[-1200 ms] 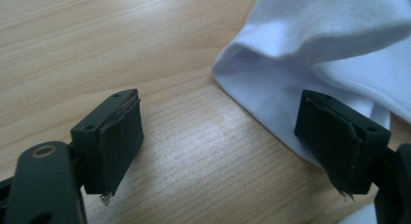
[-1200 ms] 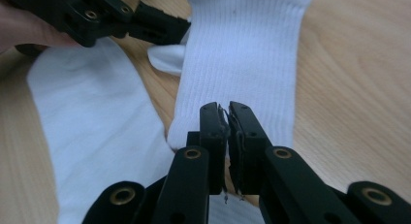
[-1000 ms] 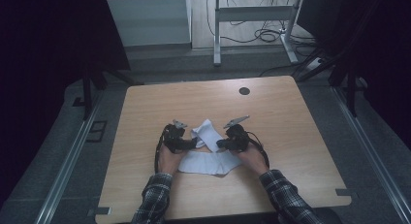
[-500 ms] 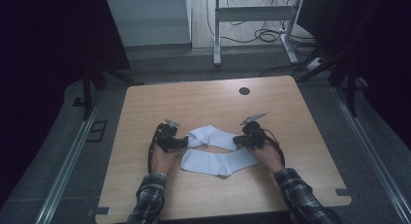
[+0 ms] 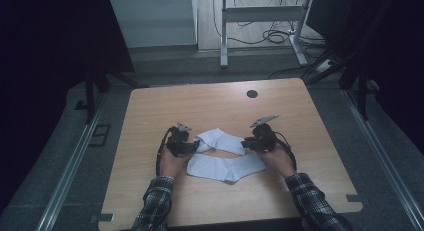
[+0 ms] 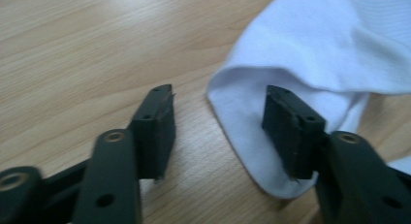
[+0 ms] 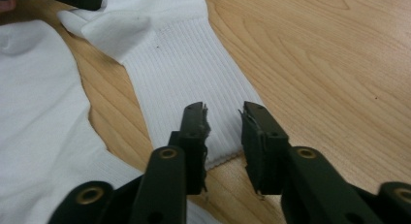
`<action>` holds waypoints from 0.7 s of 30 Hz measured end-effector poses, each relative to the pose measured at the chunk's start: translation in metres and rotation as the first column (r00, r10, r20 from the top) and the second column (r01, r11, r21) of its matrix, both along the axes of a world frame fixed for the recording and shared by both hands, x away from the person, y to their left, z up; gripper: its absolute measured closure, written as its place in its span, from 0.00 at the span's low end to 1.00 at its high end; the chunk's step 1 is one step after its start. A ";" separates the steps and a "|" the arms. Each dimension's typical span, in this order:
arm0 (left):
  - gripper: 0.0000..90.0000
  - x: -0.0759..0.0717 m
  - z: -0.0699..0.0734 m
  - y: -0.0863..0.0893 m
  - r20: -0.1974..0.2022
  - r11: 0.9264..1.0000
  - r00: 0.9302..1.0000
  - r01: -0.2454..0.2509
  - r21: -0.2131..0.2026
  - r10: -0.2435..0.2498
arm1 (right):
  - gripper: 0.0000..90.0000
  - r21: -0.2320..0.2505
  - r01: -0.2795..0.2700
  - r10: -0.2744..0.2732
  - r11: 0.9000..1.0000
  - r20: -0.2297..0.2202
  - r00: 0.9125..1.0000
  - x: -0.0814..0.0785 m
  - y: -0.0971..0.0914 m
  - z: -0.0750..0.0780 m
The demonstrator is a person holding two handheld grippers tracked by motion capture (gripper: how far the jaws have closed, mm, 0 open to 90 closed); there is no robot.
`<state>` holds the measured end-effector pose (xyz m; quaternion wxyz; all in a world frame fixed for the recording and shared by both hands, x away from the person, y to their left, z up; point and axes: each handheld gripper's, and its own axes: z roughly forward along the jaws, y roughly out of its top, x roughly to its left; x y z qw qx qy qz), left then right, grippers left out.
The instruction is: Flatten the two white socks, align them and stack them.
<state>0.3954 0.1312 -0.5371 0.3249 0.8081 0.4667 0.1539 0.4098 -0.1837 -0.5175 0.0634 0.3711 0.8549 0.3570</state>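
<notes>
You are working with two white socks on one wooden table (image 5: 150, 111), and you are holding one gripper in each hand. The far sock (image 5: 222, 140) is lying stretched flat between your two grippers. The near sock (image 5: 225, 167) is lying flat just in front of it, closer to you, with its ends reaching toward both of your hands.

Your left gripper (image 5: 192, 147) is sitting at the left end of the far sock. In the left gripper view, its jaws have just been closing and are now standing partly spread; the rounded end of the far sock (image 6: 310, 54) is lying between them, with one pad resting against the cloth and the other over bare wood, so nothing is being pinched.

Your right gripper (image 5: 247, 144) is sitting at the right end of that same sock. In the right gripper view, its jaws have just been opening and are now standing a little apart over the ribbed cuff of the far sock (image 7: 189, 64), not clamping it. The near sock (image 7: 39, 107) is showing at the left of that view.

One dark round hole (image 5: 252, 93) is sitting near the table's far edge.
</notes>
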 end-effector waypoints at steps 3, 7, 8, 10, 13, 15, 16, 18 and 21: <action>0.65 -0.001 0.000 -0.001 0.003 1.000 1.000 0.023 -0.013 -0.023 | 0.67 -0.010 0.002 -0.002 1.000 -0.009 1.000 -0.001 0.000 -0.003; 0.90 -0.002 -0.001 -0.002 -0.011 0.997 0.999 0.041 -0.065 -0.042 | 0.65 -0.046 -0.006 0.006 0.999 -0.008 1.000 -0.003 0.003 -0.009; 0.96 -0.002 -0.002 -0.002 -0.018 0.996 0.999 0.040 -0.077 -0.041 | 0.67 -0.044 -0.002 0.002 0.999 -0.008 1.000 -0.003 0.003 -0.009; 0.97 -0.002 -0.001 -0.001 -0.024 0.996 0.999 0.037 -0.082 -0.039 | 0.77 -0.040 -0.003 0.003 0.999 -0.009 1.000 -0.003 0.003 -0.010; 0.98 -0.001 0.001 -0.002 -0.022 0.998 0.999 0.029 -0.052 -0.030 | 0.89 -0.008 -0.013 0.013 1.000 -0.038 0.999 -0.003 0.002 -0.011; 0.98 -0.002 0.005 0.000 0.003 1.000 1.000 0.018 -0.022 -0.018 | 0.91 -0.020 -0.015 0.014 1.000 -0.036 0.999 -0.003 0.003 -0.009; 0.98 -0.002 0.009 0.002 0.017 1.000 1.000 0.013 -0.019 -0.013 | 0.91 -0.036 -0.015 0.014 0.999 -0.020 1.000 -0.004 0.003 -0.008; 0.98 -0.005 0.023 0.007 0.058 1.000 0.998 -0.004 -0.018 0.005 | 0.91 -0.049 -0.007 0.007 0.999 0.010 1.000 -0.004 0.004 -0.003; 0.98 -0.013 0.055 0.012 0.151 1.000 0.988 -0.005 -0.018 0.008 | 0.91 0.004 0.007 -0.007 1.000 0.052 0.999 -0.002 -0.001 0.011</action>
